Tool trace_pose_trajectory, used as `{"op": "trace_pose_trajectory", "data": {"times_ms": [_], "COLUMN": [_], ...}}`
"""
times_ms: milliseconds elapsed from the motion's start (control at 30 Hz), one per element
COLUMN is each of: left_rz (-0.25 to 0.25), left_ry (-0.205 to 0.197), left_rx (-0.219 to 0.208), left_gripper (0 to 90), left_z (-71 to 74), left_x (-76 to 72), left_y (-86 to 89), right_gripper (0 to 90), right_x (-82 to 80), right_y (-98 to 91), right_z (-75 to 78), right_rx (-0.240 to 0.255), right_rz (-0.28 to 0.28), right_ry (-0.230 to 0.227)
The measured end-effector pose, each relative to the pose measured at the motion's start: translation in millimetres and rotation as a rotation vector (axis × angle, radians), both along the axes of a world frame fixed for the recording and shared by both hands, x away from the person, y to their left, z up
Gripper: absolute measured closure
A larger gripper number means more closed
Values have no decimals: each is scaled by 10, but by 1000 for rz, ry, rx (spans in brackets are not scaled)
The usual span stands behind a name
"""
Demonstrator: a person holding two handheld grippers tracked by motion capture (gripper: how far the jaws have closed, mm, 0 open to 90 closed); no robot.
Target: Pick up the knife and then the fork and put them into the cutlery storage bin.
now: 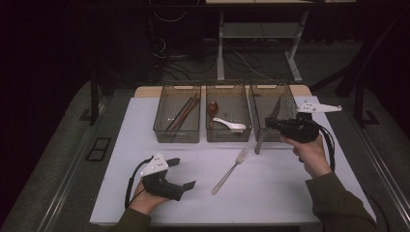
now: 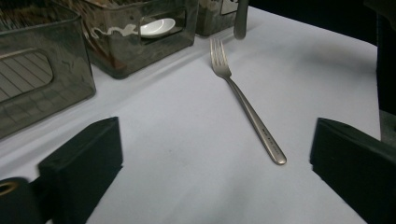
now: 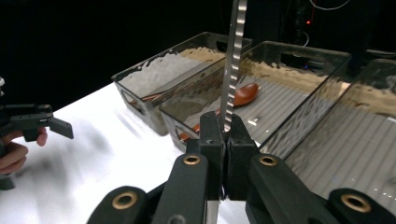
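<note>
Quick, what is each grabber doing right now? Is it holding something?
Left gripper: open, holding nothing; the fork lies on the table ahead of it.
Right gripper: shut on the knife.

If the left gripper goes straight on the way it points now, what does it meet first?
Probably the fork: it lies on the table ahead, between the open jaws of the left gripper, its handle end nearest.

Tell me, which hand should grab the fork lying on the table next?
Probably the left. The left gripper is open with nothing in it, and the fork lies on the table right ahead between its jaws. The right gripper is busy, shut on a knife near the right-hand bin.
</note>
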State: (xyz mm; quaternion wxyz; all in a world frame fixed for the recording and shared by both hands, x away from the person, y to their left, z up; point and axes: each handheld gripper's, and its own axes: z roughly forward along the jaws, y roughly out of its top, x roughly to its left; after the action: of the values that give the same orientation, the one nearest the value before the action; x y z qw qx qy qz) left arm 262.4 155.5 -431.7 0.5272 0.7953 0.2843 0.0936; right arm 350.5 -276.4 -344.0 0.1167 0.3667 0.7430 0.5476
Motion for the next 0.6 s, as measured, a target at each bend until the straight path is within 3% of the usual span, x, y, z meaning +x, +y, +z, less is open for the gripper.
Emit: {"op": "trace_pose_trajectory", "data": {"times_ms": [600], "left_rz": [-14], "left_ry": [14], "left_rx": [13], "left_gripper": [0], "left_z": [-15], "left_x": [9], "left_y": [-14], "right_gripper": [879], "right_x": [140], "right_y": [-297], "right_z": [345], "right_rx": [-15], "right_rz": [-64], "right_ry": [-36]}}
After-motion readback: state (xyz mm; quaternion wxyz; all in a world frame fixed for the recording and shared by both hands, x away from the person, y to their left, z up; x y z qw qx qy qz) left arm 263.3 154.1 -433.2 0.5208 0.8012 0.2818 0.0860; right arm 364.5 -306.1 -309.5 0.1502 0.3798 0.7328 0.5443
